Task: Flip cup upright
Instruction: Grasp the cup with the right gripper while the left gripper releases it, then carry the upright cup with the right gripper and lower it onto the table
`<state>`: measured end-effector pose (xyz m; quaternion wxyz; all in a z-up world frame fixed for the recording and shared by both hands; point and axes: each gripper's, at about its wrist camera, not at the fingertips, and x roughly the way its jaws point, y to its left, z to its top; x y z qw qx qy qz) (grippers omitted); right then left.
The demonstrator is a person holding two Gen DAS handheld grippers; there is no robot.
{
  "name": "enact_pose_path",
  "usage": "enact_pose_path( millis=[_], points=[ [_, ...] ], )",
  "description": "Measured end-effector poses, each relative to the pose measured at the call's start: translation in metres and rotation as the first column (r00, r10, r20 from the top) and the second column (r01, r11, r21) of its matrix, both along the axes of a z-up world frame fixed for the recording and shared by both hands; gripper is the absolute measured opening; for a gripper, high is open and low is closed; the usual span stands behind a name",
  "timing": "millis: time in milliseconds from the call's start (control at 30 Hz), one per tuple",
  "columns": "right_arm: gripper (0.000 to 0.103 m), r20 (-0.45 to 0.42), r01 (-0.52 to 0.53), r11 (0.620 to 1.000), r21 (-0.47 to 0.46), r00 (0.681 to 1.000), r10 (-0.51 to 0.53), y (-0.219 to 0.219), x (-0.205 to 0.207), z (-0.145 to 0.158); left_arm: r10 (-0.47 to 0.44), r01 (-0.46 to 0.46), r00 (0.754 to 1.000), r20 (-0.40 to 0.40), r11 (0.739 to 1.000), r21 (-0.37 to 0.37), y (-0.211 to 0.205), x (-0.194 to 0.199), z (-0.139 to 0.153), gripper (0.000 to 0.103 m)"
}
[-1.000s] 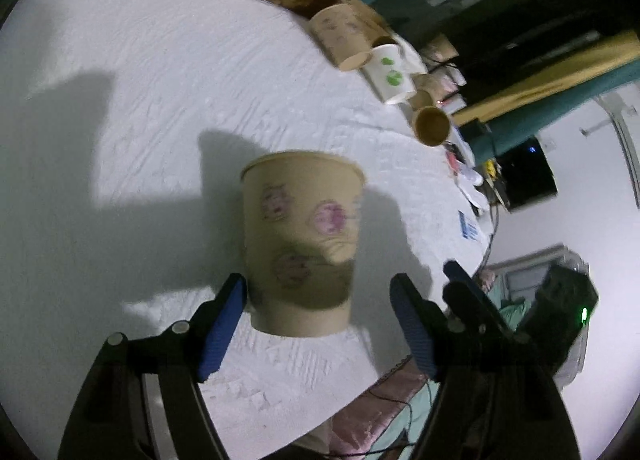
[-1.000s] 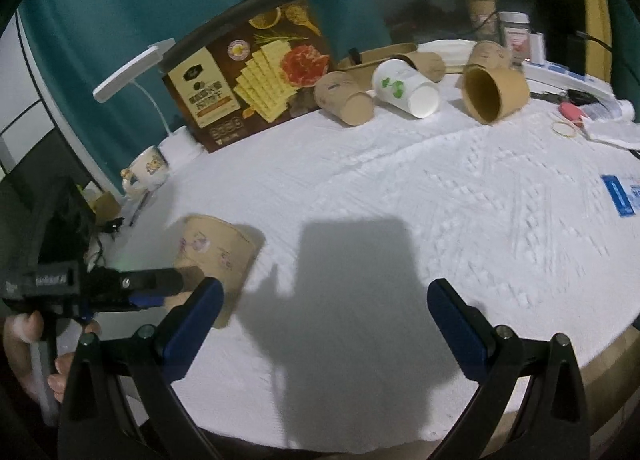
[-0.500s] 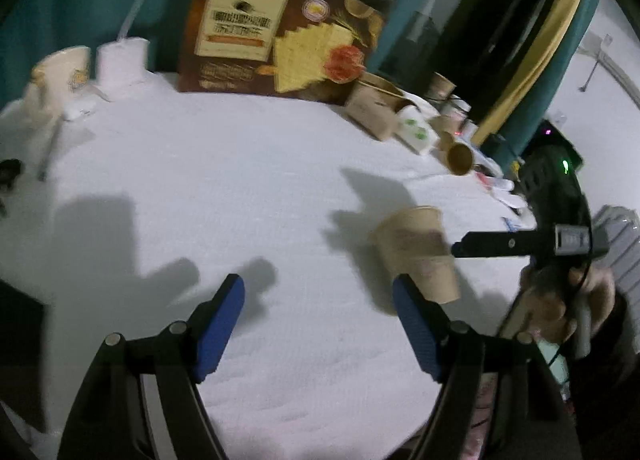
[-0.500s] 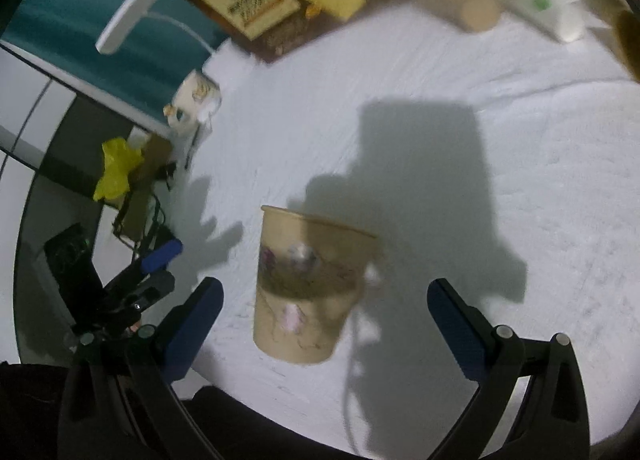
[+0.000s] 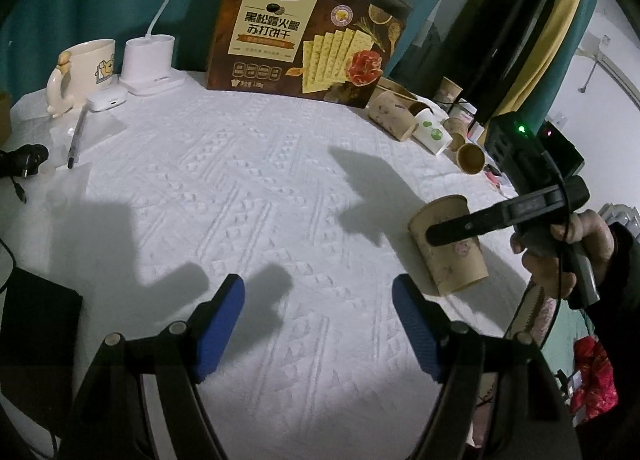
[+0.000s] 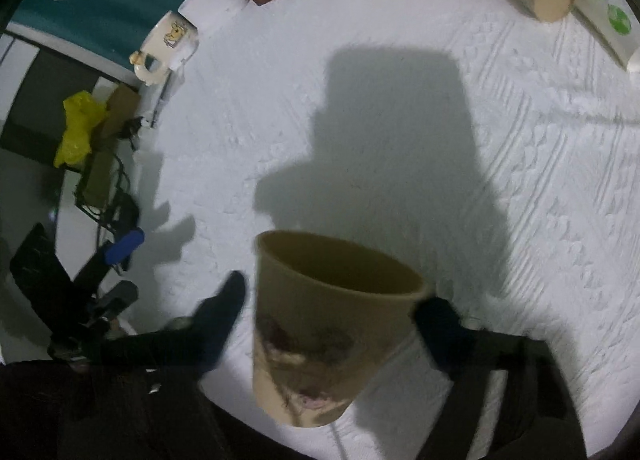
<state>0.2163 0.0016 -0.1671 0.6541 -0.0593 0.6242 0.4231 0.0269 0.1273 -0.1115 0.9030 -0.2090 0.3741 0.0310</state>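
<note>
The right gripper (image 6: 332, 312) is set astride the cup (image 6: 328, 324), one finger at each side of the wall; whether the pads are pressed home cannot be told (blur). The cup's long axis is seen tilted off vertical, mouth up and away from the jaws, close to the table edge (image 5: 516, 296). The left gripper (image 5: 320, 324) is held wide open and empty, the cup lying off to its right. Open cloth (image 6: 400, 139) is available ahead.
</note>
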Motion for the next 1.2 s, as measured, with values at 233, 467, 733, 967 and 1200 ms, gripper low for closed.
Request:
enact_pose_path(
  millis=[233, 467, 733, 967, 1200],
  points=[
    [0.064, 0.095, 0.041, 0.998, 0.052, 0.994, -0.045, -0.014, 0.004, 0.019, -0.020, 0.020, 1.000, 0.003, 1.000, -0.011, 0.000, 0.003, -0.002, 0.076],
    [0.064, 0.528, 0.096, 0.981, 0.166, 0.832, -0.171, -0.042, -0.023, 0.040, -0.011, 0.011, 1.000, -0.009, 1.000, -0.012, -0.005, 0.000, -0.004, 0.076],
    [0.064, 0.682, 0.131, 0.960, 0.248, 0.680, -0.269, -0.054, -0.063, 0.028, -0.010, 0.009, 1.000, -0.028, 1.000, -0.005, -0.014, 0.002, -0.005, 0.077],
    [0.064, 0.762, 0.118, 0.962, 0.246, 0.590, -0.267, -0.059, -0.098, 0.023, -0.014, 0.013, 1.000, -0.017, 0.999, -0.032, -0.024, 0.009, -0.002, 0.076],
    [0.064, 0.788, 0.117, 0.963, 0.244, 0.555, -0.267, -0.068, -0.124, 0.017, -0.032, 0.031, 0.999, -0.030, 0.999, -0.033, -0.036, 0.012, -0.003, 0.076]
  ],
)
